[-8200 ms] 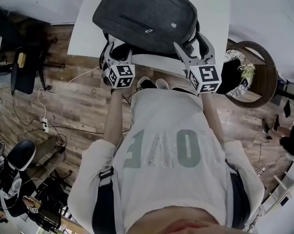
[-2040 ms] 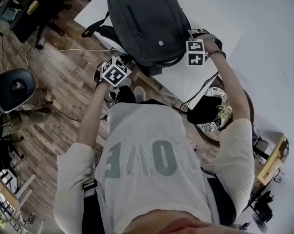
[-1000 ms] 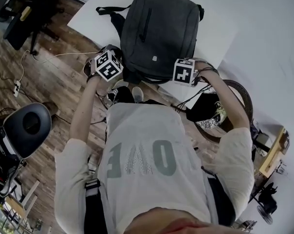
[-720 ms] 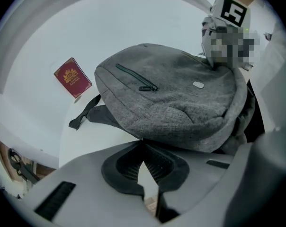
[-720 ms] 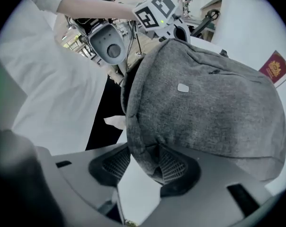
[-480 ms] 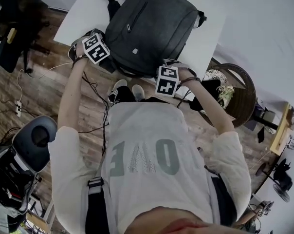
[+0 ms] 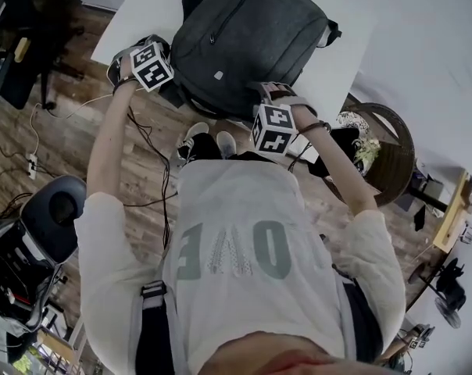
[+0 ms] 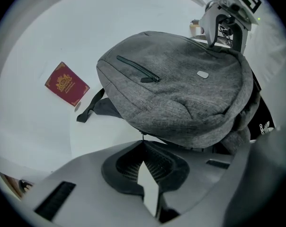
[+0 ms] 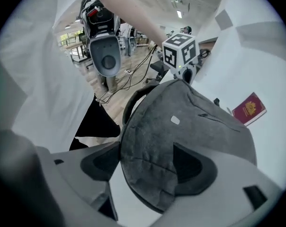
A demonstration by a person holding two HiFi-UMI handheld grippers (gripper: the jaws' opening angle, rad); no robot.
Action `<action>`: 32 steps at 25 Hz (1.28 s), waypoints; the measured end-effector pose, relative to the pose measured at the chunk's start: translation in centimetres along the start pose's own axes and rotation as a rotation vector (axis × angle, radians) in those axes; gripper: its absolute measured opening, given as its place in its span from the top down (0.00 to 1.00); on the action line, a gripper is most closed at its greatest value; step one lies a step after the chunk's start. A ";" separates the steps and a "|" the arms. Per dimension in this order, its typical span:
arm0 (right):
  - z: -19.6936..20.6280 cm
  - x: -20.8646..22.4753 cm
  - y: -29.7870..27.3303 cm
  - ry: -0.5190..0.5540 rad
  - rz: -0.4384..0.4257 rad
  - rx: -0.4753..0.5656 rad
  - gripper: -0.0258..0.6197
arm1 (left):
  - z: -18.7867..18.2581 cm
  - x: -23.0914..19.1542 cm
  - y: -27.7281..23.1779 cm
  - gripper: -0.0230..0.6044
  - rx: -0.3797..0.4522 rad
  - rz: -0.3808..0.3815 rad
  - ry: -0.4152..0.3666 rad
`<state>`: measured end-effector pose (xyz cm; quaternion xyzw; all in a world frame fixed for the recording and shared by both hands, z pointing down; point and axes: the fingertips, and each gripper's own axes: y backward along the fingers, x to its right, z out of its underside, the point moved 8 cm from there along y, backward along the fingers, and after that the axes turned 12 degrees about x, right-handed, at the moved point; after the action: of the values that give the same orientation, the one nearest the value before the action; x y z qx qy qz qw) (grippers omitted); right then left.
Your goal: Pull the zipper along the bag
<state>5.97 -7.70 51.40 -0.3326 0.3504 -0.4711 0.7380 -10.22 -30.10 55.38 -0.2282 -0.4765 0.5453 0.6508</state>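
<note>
**Grey bag, zip pull under way, end not in sight**

Grey fabric bag [image 7: 252,33] lies flat on the white table [image 7: 341,49], front face up, close to the table edge nearest the person.

Left gripper [image 8: 143,144] is at the bag's rim on the person's left side. Its fingers [image 8: 124,167] are pressed fully together. A small dark tab [image 8: 142,136] runs from their tips up to the bag's lower edge. I take it for the zipper pull, though it is too small to be sure.

Right gripper [image 9: 147,167] is at the opposite near corner of the bag. Its fingers [image 9: 195,167] have just been opening and now stand wide. The bag's rounded corner sits between them, and the pads do not look to be pressing on it.

The short front pocket zipper [image 8: 138,70] on the bag's top face looks closed and is not the one being worked.

A red booklet [image 8: 67,83] lies on the table beyond the bag, well apart from it.

Progress, as a judgement: the pull along the rim zipper looks partway done.
- Done: the tab is gripped at the bag's side.
- Left: the rest of the rim run, and the bag likely needs bracing again first.
- Unclear: the rim track is mostly hidden under the bulging fabric, so I cannot tell how much of it is already zipped.
</note>
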 end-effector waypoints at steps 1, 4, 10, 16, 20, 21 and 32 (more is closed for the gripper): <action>0.0 -0.1 -0.3 0.006 -0.028 0.001 0.44 | -0.1 0.0 0.0 0.92 -0.008 -0.001 -0.011; -0.1 -0.5 -1.2 -0.032 -0.069 0.045 0.44 | -0.5 -0.6 0.2 0.92 -0.022 -0.026 -0.019; -3.5 2.8 -5.3 -0.243 -0.015 0.241 0.42 | -0.4 -6.9 -0.4 0.92 -0.041 -0.117 0.020; -5.2 4.4 -6.6 -0.319 0.029 0.216 0.42 | -0.3 -9.7 -0.9 0.92 -0.041 -0.056 -0.152; -5.1 4.4 -6.8 -0.331 0.030 0.201 0.41 | 0.5 -9.5 -1.1 0.92 0.007 -0.019 -0.147; -5.1 4.5 -6.9 -0.337 0.034 0.196 0.41 | 0.7 -9.5 -1.1 0.92 0.019 -0.001 -0.125; -5.3 4.6 -6.9 -0.376 0.072 0.151 0.40 | 1.1 -8.8 1.3 0.92 0.015 0.160 -0.185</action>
<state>-0.22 -15.12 53.26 -0.3455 0.1819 -0.3989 0.8297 -11.42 -38.12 51.52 -0.2091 -0.5107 0.6178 0.5602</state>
